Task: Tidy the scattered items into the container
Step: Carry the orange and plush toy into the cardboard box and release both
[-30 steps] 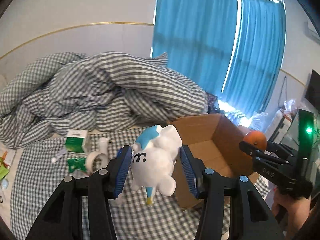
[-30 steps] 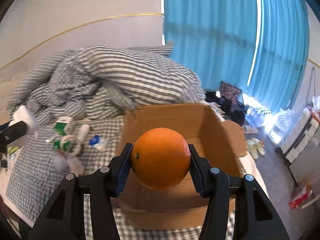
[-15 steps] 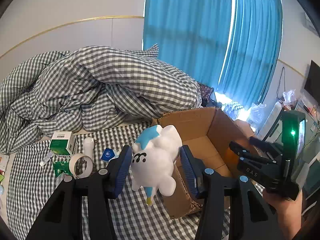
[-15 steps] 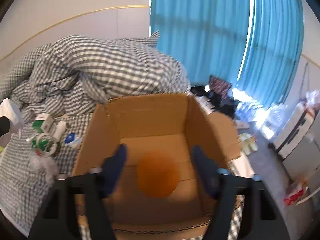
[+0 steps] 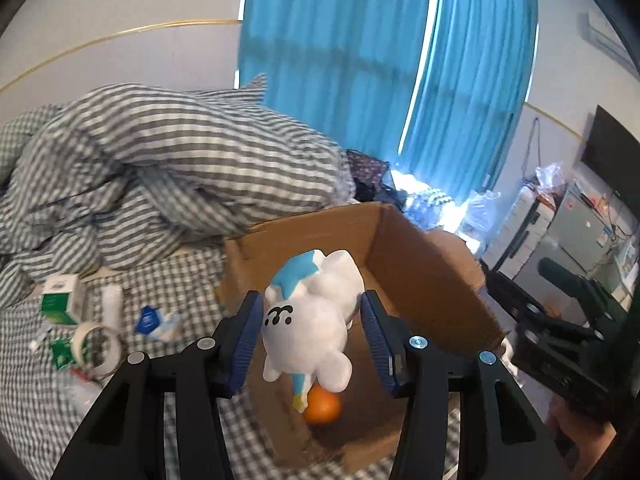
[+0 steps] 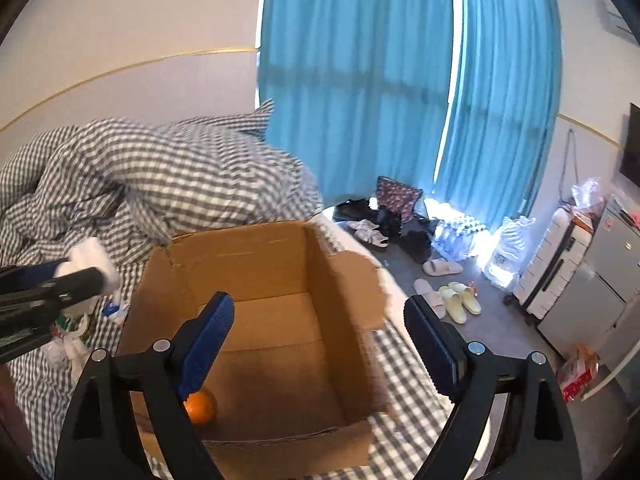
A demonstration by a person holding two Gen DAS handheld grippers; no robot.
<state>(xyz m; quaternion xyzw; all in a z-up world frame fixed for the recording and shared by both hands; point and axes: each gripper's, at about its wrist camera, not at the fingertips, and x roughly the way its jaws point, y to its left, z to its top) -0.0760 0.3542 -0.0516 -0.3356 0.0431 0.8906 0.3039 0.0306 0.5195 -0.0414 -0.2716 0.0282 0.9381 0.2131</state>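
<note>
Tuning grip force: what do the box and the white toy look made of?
Box: brown corrugated cardboard, matte, with creased panels and a torn flap edge. White toy: probably soft plush or squishy foam; rounded, matte, with a printed face; I cannot tell which.

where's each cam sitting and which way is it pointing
Left wrist: on the left tool, looking down its fingers at the plush toy it grips, over the cardboard box.
Right wrist: on the right tool, jaws just opened, empty, facing into the box.
Shared: box, orange, checked duvet.
</note>
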